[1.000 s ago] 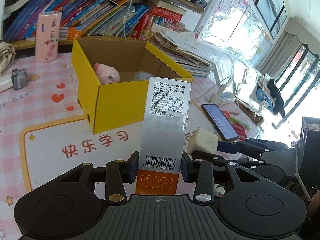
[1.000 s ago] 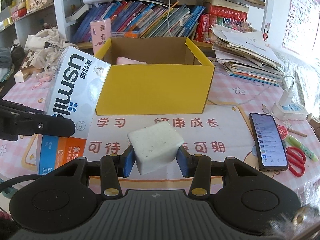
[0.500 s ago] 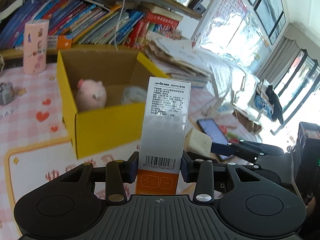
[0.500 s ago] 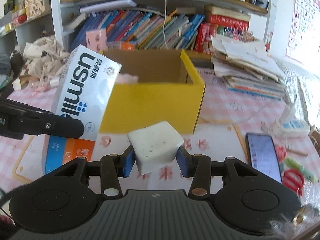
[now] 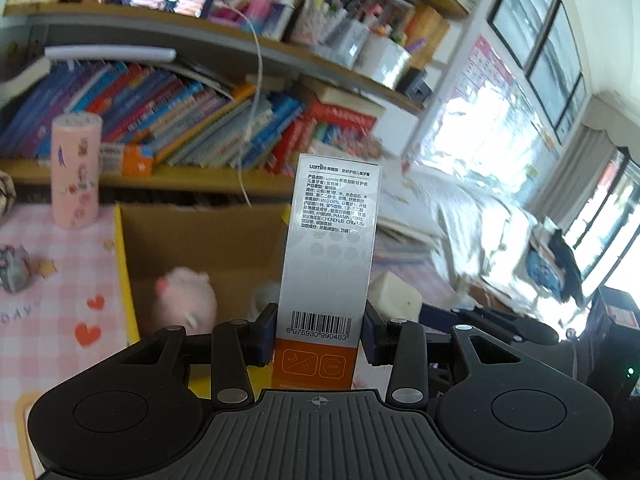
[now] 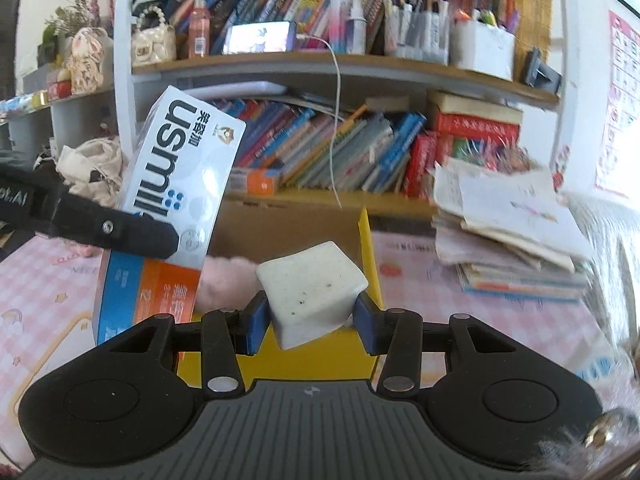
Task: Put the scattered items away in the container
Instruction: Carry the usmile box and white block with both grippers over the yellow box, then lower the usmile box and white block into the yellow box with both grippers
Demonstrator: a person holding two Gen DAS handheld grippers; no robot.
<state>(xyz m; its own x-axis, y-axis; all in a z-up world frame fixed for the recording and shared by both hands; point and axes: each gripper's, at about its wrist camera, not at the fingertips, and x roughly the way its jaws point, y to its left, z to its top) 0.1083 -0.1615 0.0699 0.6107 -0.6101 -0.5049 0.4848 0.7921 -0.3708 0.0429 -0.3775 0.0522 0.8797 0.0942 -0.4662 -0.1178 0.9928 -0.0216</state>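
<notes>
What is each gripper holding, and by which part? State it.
Left gripper: toothpaste box, clamped near its lower end. Right gripper: white sponge block, pinched at its sides.

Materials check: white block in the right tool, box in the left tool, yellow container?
White block: looks like matte foam or sponge, speckled with rounded edges; uncertain. Toothpaste box: glossy printed paperboard, sharp folds, barcode. Yellow container: cardboard, yellow outside, raw brown inside.

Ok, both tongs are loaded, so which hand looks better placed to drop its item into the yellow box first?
Probably left. Its tongs hold the toothpaste carton over the yellow box opening; the right tongs hold the white block nearer the right wall.
</notes>
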